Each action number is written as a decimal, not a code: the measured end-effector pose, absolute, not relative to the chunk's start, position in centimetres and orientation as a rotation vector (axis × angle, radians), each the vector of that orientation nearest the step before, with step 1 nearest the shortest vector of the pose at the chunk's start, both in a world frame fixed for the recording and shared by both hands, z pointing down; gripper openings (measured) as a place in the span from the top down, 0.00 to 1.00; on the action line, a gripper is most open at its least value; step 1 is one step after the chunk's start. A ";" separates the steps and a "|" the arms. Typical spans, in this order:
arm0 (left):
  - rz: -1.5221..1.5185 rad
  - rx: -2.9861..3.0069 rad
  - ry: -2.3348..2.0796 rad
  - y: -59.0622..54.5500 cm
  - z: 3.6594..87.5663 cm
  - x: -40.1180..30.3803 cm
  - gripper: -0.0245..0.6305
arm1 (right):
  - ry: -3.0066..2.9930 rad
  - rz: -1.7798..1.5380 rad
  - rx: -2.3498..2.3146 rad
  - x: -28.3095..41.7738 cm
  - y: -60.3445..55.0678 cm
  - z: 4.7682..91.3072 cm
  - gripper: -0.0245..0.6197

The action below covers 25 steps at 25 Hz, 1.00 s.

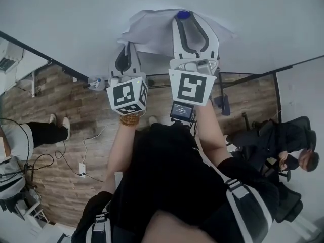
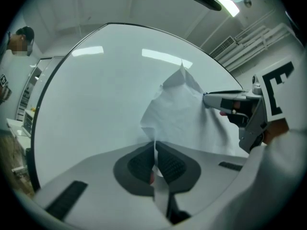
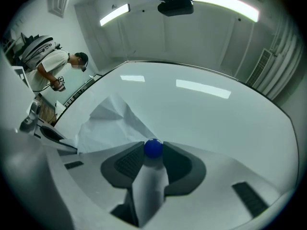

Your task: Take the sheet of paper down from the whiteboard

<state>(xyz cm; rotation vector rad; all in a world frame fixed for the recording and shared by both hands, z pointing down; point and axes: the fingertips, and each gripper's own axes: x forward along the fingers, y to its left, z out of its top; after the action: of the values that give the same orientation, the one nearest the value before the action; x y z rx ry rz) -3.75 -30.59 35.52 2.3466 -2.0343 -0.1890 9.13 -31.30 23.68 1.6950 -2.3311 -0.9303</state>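
Note:
The white sheet of paper (image 1: 152, 34) hangs crumpled against the whiteboard (image 1: 71, 19). My left gripper (image 1: 123, 48) is shut on the sheet's lower left edge; in the left gripper view the paper (image 2: 177, 114) runs straight in between the closed pads of the left gripper (image 2: 155, 153). A round blue magnet (image 1: 183, 14) sits at the sheet's upper right. My right gripper (image 1: 183, 18) is closed around it. The right gripper view shows the magnet (image 3: 153, 148) wedged between both pads, with the paper (image 3: 110, 121) bunched to the left. The right gripper's tip (image 2: 211, 99) also shows in the left gripper view.
The whiteboard's stand and feet (image 1: 223, 103) rest on the wooden floor below. A seated person (image 1: 291, 156) is at the right; another person's legs (image 1: 43, 133) are at the left, near cables and a power strip (image 1: 81, 169). A person (image 3: 53, 66) stands beside the board.

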 end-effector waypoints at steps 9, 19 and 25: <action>-0.221 2.316 -1.993 -30.6 35.6 -3.7 0.95 | -2.332 -0.923 1.694 9.2 -31.3 23.7 0.78; -0.290 2.269 -1.943 -30.7 35.7 -3.9 0.95 | -2.334 -0.927 1.691 9.2 -31.3 23.7 0.78; -0.304 2.255 -1.936 -30.7 35.7 -4.0 0.95 | -2.339 -0.932 1.683 9.1 -31.2 23.6 0.78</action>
<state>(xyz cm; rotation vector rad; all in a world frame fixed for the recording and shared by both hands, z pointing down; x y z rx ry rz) -4.01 -30.69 35.70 2.2554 -1.9361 -0.3043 9.10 -31.23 23.56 1.6826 -2.3394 -0.9325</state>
